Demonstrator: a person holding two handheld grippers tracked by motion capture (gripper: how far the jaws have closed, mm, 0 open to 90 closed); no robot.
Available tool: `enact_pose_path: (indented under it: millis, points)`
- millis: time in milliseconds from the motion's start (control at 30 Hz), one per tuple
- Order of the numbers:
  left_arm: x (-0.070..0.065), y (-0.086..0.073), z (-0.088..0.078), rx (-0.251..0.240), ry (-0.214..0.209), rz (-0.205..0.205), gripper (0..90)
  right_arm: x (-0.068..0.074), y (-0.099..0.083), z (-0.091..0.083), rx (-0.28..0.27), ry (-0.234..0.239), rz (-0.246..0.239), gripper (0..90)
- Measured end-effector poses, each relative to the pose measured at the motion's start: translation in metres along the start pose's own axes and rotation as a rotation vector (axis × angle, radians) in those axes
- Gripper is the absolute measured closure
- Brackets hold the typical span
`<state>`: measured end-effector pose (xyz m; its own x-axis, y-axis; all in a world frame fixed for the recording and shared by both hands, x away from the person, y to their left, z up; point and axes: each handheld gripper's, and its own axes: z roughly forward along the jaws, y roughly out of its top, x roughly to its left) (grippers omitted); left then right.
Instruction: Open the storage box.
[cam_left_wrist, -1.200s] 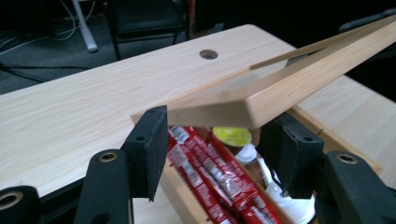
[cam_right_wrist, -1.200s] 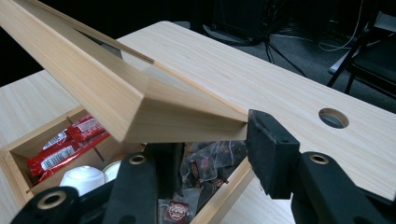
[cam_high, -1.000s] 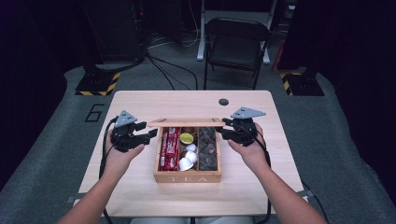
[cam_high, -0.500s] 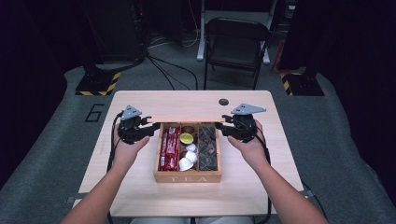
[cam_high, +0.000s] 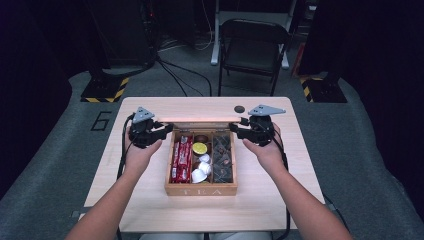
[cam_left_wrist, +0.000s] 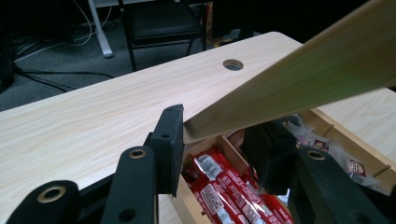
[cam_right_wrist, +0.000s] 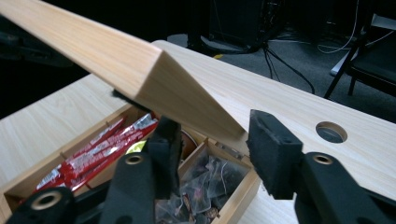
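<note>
While the high view looks down on the counter (cam_high: 150, 200), a wooden box (cam_high: 201, 189) marked TEA sits at its middle, its lid (cam_high: 200, 125) raised at the far edge, with the left tongs (cam_high: 162, 131) at the lid's left end and the right tongs (cam_high: 236, 129) at its right end. Red packets (cam_high: 182, 159), round pods (cam_high: 201, 162) and dark bags (cam_high: 222, 159) fill its three compartments. From the left gripper view, the jaws stand apart on either side of the lid's corner (cam_left_wrist: 196, 128), above the red packets. From the right gripper view, the jaws likewise stand apart around the opposite corner (cam_right_wrist: 187, 98), above the dark bags; a hole (cam_right_wrist: 331, 131) pierces the counter beyond.
</note>
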<state>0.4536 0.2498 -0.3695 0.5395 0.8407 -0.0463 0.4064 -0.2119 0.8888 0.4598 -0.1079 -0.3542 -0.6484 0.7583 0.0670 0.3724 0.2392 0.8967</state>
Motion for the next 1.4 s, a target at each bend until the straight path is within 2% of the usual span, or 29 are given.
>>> enact_pose_path:
  millis: [233,433,733,933,1133,1233,1400]
  points:
    - [0.004,0.007,0.004,0.0,0.004,-0.009,59.0,-0.005,0.001,0.008,0.002,-0.008,0.007,53.2]
    - [0.008,0.01,0.007,-0.014,-0.002,-0.038,59.4,-0.008,0.001,0.015,0.013,-0.023,0.005,53.1]
    - [0.011,0.015,0.011,-0.017,0.005,-0.038,59.9,-0.017,-0.002,0.029,0.029,-0.056,0.019,53.5]
    - [0.014,0.017,0.014,-0.018,0.006,-0.027,60.1,-0.021,-0.004,0.037,0.035,-0.06,0.024,53.9]
    - [0.017,0.018,0.017,-0.027,0.0,-0.042,60.7,-0.024,-0.006,0.045,0.045,-0.067,0.022,54.7]
    - [0.018,0.019,0.018,-0.026,0.002,-0.043,60.8,-0.025,-0.007,0.048,0.05,-0.073,0.042,55.0]
    - [0.019,0.022,0.019,-0.019,0.005,-0.042,61.1,-0.026,-0.009,0.053,0.054,-0.079,0.032,55.4]
